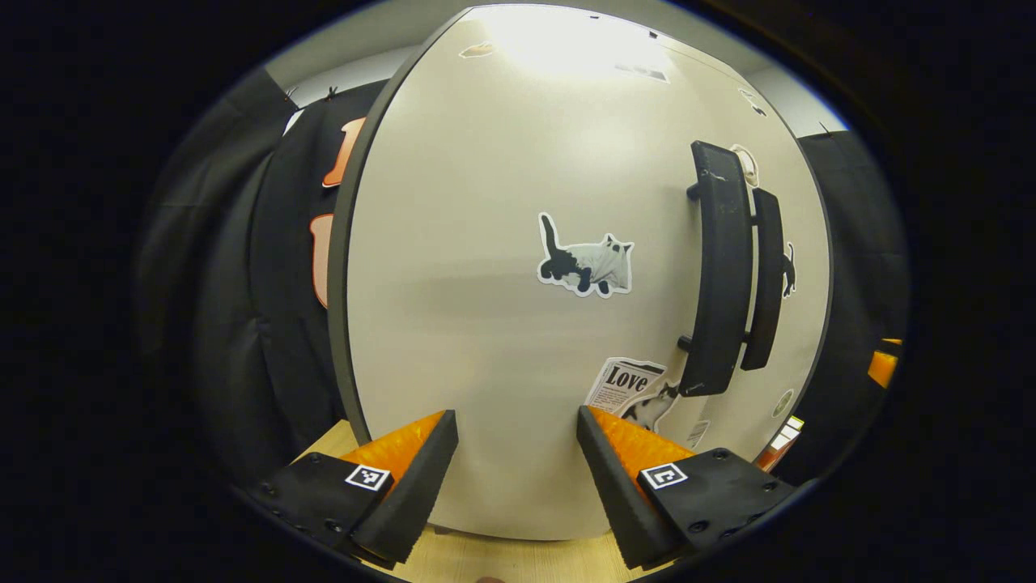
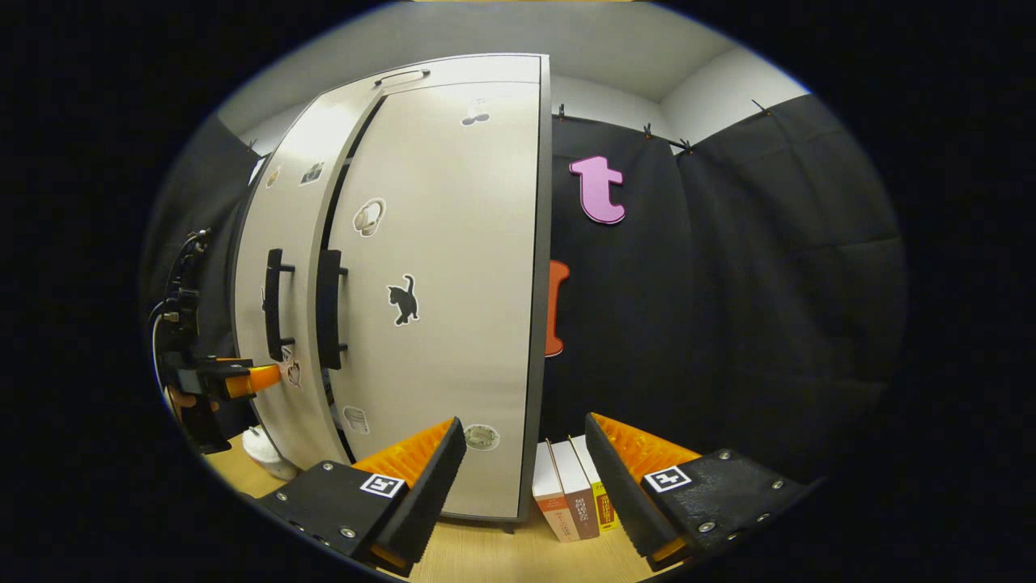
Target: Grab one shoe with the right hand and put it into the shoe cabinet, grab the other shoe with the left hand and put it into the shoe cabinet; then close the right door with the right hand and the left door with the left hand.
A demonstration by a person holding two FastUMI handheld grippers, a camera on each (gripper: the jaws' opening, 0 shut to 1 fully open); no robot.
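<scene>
- The shoe cabinet (image 2: 437, 324) is being seen in the right gripper view as a tall pale unit, standing on the wooden floor (image 2: 486, 559) to the left of the middle, in front of the black cloth wall (image 2: 728, 324).
- The right door (image 2: 453, 283) is being shown flat against the cabinet front, while a narrow dark gap is lying between it and the left door (image 2: 279, 267), so the left door is seeming not fully shut.
- In the left gripper view the left door (image 1: 526, 267) is being faced from very near, with a cat sticker (image 1: 587, 263) at its middle and two dark vertical handles (image 1: 720, 275) at its right side.
- The left gripper (image 1: 516, 453) is being held wide apart with nothing between its fingers; the door panel is lying just beyond the tips, and contact cannot be told.
- In the right gripper view this same gripper (image 2: 259, 379) is being seen far off at the left, its tip at the lower part of the left door, near the handles.
- The right gripper (image 2: 524, 461) is being held wide apart too and is empty, low before the cabinet's lower right corner.
- Some upright books (image 2: 571, 490) are being seen on the floor just right of the cabinet, between the right gripper's fingers.
- A small white object (image 2: 263, 449) is lying on the floor at the cabinet's left foot; what it is cannot be told.
</scene>
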